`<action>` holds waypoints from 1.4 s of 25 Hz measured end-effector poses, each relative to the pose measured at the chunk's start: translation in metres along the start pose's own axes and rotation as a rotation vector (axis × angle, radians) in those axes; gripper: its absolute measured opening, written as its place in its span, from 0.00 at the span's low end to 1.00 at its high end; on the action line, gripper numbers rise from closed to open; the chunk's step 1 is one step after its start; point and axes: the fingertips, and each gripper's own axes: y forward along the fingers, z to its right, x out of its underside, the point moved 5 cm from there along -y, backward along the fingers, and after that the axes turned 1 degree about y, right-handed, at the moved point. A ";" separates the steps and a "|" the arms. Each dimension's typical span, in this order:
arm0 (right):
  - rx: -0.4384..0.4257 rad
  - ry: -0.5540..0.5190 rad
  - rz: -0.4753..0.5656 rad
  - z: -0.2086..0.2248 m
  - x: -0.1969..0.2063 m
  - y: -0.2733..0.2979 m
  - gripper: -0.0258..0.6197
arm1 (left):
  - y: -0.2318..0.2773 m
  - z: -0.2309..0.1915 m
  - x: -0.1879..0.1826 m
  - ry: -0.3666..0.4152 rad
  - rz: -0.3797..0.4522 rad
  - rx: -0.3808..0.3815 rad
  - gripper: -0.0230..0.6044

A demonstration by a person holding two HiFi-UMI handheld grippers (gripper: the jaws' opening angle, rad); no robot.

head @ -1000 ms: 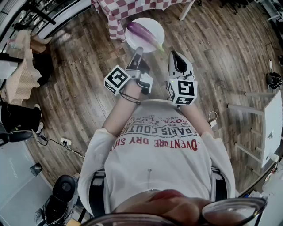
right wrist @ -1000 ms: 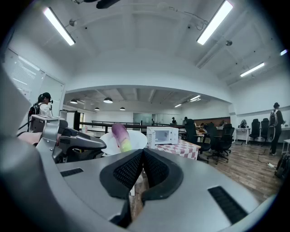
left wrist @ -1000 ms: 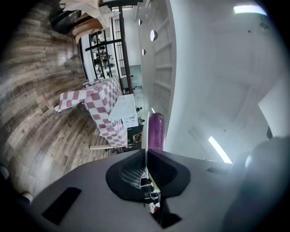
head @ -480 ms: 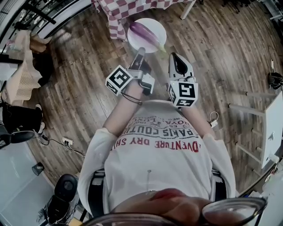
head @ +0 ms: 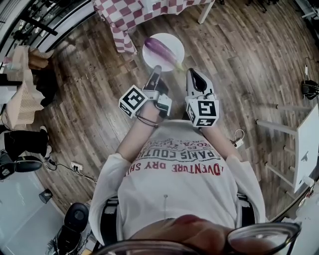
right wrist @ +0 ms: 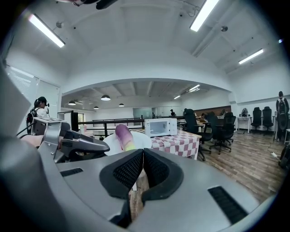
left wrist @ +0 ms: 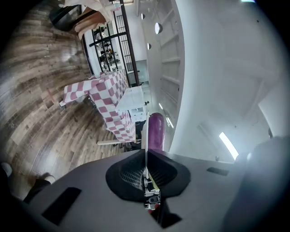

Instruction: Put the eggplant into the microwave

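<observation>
Purple eggplant (head: pixel 160 46) lies on a white plate (head: pixel 172 42)!
Left claw (head: pixel 156 69) pinches the plate's rim; right claw (head: pixel 192 72) closed, empty.

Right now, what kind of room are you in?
Probably a big open office: black office chairs, long ceiling lights, and a microwave on a checkered-cloth table.

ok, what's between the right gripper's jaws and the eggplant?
Nothing solid. In the head view, only the rim of the white plate and open air over the wood floor separate the right gripper from the eggplant.
</observation>
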 end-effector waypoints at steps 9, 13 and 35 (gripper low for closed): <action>-0.081 0.018 0.022 0.116 -0.029 0.056 0.08 | 0.103 0.017 0.028 0.006 0.097 -0.039 0.09; -0.128 0.013 0.023 0.174 -0.043 0.084 0.08 | 0.159 0.028 0.044 -0.005 0.142 -0.043 0.09; -0.169 -0.005 -0.065 0.354 -0.050 0.227 0.08 | 0.371 0.021 0.050 -0.052 0.213 -0.083 0.09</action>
